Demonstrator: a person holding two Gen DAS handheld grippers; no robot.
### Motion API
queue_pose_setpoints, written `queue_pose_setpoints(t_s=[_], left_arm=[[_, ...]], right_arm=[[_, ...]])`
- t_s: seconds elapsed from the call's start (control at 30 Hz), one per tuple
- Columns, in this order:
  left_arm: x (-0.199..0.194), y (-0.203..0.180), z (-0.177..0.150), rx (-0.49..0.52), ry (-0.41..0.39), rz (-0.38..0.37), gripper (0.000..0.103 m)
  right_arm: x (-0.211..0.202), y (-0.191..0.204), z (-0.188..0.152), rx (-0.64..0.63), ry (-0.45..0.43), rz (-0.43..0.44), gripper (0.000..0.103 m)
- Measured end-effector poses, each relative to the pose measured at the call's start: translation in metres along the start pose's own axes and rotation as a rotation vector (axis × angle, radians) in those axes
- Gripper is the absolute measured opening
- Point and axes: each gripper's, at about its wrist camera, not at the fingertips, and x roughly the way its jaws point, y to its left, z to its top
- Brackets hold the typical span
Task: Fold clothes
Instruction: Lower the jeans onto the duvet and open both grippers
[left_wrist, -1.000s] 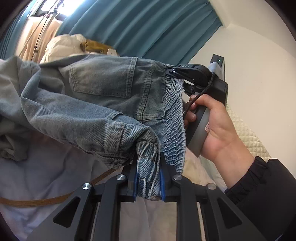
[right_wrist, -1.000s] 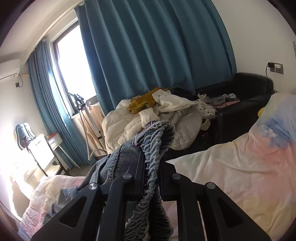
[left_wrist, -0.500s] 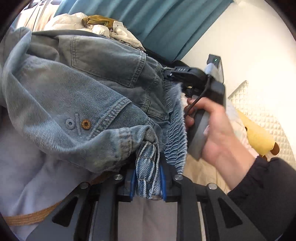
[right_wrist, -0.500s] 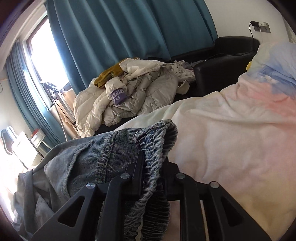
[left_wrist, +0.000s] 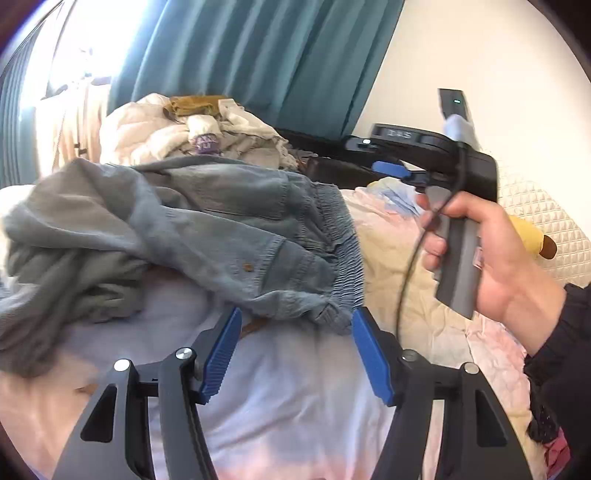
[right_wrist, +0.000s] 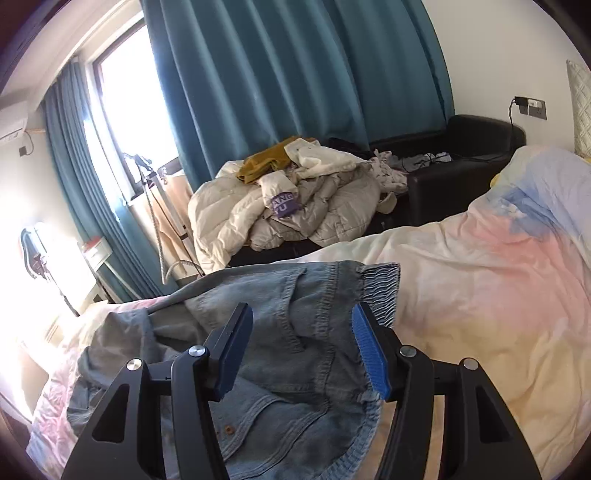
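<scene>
Light blue jeans (left_wrist: 221, 236) with an elastic waistband lie crumpled on the pastel bedspread (left_wrist: 295, 398). My left gripper (left_wrist: 295, 332) is near the waistband's closest corner, its jaws opening, blue pads clear of the cloth. In the right wrist view the jeans (right_wrist: 295, 350) lie under and ahead of my right gripper (right_wrist: 301, 325), whose jaws are also opening with nothing pressed between the pads. A person's hand (left_wrist: 495, 258) holds the right gripper's handle in the left wrist view.
A heap of pale jackets and clothes (right_wrist: 288, 199) sits on a black sofa (right_wrist: 461, 177) beyond the bed. Teal curtains (right_wrist: 295, 74) and a bright window are behind. A yellow plush toy (left_wrist: 532, 236) lies by the quilted headboard.
Both grippers, earlier shut on the waistband with the jeans lifted, have opened and let go. The jeans have dropped onto the bed.
</scene>
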Motion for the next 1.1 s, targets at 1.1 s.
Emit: queue_pose_setpoints(t_s=[1.1], left_arm=[[-0.184,0.176,-0.042,0.011,-0.129,0.302,0.064]], right_arm=[[0.089,0.246,-0.101,-0.186,0.186,0.095,0.057]])
